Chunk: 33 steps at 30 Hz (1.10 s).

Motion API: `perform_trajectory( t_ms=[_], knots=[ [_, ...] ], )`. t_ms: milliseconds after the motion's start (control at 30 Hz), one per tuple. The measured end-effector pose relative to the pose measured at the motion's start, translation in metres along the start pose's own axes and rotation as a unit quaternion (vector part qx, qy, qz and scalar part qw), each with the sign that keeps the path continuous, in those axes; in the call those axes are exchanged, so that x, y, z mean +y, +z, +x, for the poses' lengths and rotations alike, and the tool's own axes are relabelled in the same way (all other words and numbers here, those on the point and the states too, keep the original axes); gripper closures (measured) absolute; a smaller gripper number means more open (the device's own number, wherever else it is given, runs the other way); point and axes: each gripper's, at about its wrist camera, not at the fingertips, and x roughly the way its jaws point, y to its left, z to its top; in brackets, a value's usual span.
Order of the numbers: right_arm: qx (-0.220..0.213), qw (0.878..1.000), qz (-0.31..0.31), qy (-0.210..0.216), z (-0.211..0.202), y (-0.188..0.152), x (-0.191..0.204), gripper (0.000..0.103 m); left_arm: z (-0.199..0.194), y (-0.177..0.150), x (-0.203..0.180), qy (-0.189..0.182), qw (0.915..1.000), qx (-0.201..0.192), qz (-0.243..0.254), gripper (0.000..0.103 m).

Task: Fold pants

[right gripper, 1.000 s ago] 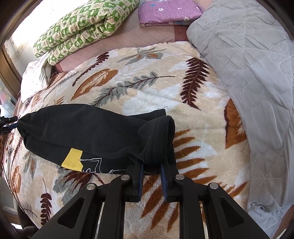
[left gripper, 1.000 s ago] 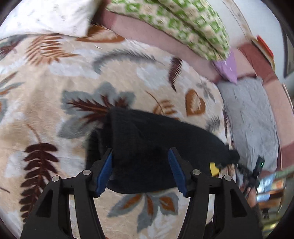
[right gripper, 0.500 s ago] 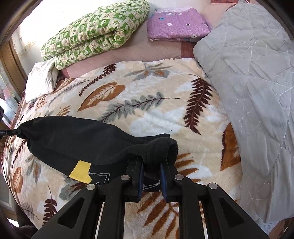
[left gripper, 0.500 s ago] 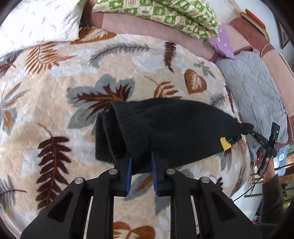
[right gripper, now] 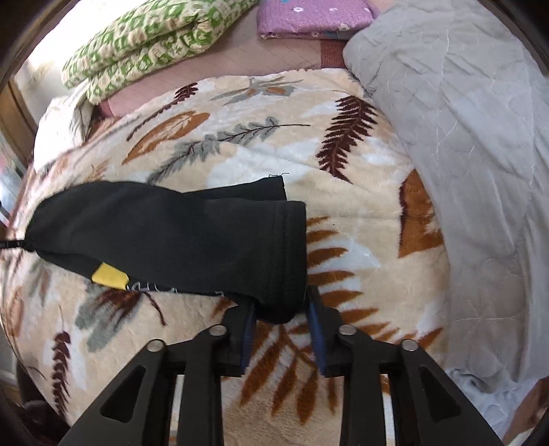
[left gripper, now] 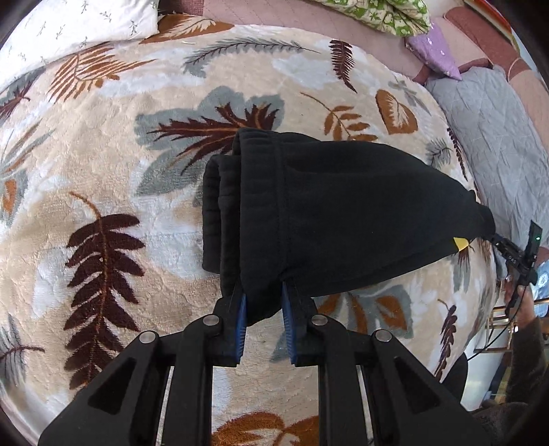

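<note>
Black pants (left gripper: 343,212), folded into a long bundle, lie on the leaf-patterned blanket (left gripper: 103,137). A yellow tag (right gripper: 108,274) shows on their near edge. My left gripper (left gripper: 262,302) is shut on the near corner of the thick ribbed end, fabric pinched between its blue pads. In the right wrist view the pants (right gripper: 171,233) stretch away to the left. My right gripper (right gripper: 281,308) is at the near corner of the hemmed end; its jaws are opening, the corner sits loosely between them and the right pad stands clear of the cloth.
A grey quilt (right gripper: 463,137) covers the bed's right side. A green patterned quilt (right gripper: 147,37) and a folded purple cloth (right gripper: 308,17) lie at the far end, with a white pillow (left gripper: 68,31) beside them. A person's hand (left gripper: 521,302) shows at the bed's edge.
My left gripper went from wide open to shut on the pants' corner. My right gripper, shut on the other end before, has parted its jaws. The pants now lie flatter on the blanket.
</note>
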Motion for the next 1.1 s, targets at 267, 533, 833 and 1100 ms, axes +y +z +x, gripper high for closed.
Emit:
perform_trajectory(
  t_ms=[267, 533, 833, 1100],
  knots=[
    [-0.034, 0.997, 0.060, 0.044, -0.044, 0.004, -0.020, 0.056, -0.001, -0.001, -0.001, -0.003, 0.9999, 0.005, 0.010, 0.087],
    [-0.057, 0.983, 0.150, 0.090, -0.052, 0.027, -0.032, 0.043, -0.038, -0.005, 0.003, -0.033, 0.9994, -0.011, 0.010, 0.076],
    [-0.024, 0.969, 0.226, 0.100, -0.014, 0.024, -0.042, 0.043, -0.041, 0.052, 0.032, -0.088, 0.9907, -0.024, -0.101, 0.055],
    [-0.014, 0.969, 0.229, 0.095, -0.005, 0.026, -0.036, 0.043, -0.001, 0.075, 0.013, -0.088, 0.9899, 0.026, -0.108, 0.055]
  ],
)
